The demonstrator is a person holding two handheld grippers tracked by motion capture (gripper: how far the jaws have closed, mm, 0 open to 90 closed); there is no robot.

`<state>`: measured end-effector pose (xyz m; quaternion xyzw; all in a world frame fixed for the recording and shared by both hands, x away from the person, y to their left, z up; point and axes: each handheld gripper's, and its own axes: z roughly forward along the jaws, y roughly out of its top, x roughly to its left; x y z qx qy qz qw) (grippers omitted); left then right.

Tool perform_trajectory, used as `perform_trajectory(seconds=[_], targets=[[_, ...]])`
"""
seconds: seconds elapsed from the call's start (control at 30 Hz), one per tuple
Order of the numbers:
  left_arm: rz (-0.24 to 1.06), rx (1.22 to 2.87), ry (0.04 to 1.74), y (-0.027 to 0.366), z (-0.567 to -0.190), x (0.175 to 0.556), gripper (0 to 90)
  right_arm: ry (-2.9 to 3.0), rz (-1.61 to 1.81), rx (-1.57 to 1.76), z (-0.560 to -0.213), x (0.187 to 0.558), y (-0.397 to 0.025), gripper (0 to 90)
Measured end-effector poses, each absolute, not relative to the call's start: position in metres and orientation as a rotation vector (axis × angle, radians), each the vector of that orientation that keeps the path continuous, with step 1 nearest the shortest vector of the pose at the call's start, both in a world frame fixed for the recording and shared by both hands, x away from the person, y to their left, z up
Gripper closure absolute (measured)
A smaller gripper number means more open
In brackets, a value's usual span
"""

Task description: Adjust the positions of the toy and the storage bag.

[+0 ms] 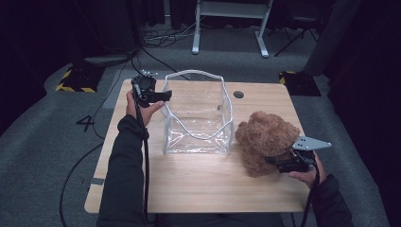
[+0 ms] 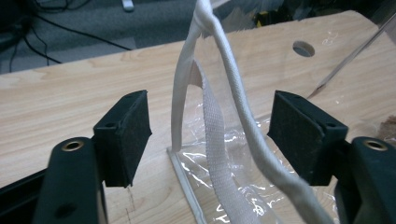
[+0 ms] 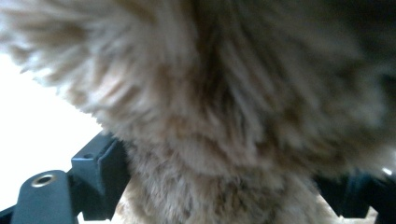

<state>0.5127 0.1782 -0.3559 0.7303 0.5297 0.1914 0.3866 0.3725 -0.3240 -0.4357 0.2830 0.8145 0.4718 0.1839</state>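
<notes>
While soft and light, the teddy bear [image 1: 265, 144] compresses easily; right gripper [image 1: 279, 163] clamps its fur low down. Left gripper [image 2: 210, 135] stands wide around the floppy white rim of the clear bag [image 1: 198, 120].

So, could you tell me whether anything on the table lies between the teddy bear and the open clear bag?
Nothing visible does. The teddy bear sits just right of the clear bag, with only the bag's own right wall between. The bag's mouth is open; the left gripper has its jaws open around the bag's white rim. The right gripper is at the bear.
</notes>
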Motion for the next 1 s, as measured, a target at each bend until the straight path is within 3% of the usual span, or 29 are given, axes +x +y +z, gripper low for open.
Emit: perform_trajectory(seconds=[0.13, 0.2, 0.3, 0.4, 0.53, 0.73, 1.0], targets=[[0.408, 1.832, 1.329, 0.182, -0.361, 0.516, 32.3, 2.305, 1.319, 0.806, -0.438, 0.376, -0.319, 17.3], [0.378, 1.823, 1.328, 0.184, -0.362, 0.517, 35.2, 2.309, 1.310, 0.792, -0.439, 0.376, -0.317, 22.1], [0.334, 1.841, 1.284, 0.185, -0.363, 0.517, 46.9, 2.313, 1.299, 0.775, -0.439, 0.374, -0.317, 32.0], [0.348, 1.867, 1.302, 0.186, -0.363, 0.516, 65.5, 2.312, 1.298, 0.755, -0.439, 0.373, -0.317, 43.9], [0.338, 1.900, 1.312, 0.188, -0.363, 0.516, 80.6, 2.305, 1.309, 0.742, -0.439, 0.371, -0.320, 52.5], [0.316, 1.903, 1.286, 0.190, -0.365, 0.516, 86.9, 2.297, 1.327, 0.743, -0.439, 0.368, -0.327, 59.4], [0.271, 1.913, 1.240, 0.169, -0.364, 0.515, 87.4, 2.293, 1.323, 0.748, -0.436, 0.362, -0.338, 60.2]])
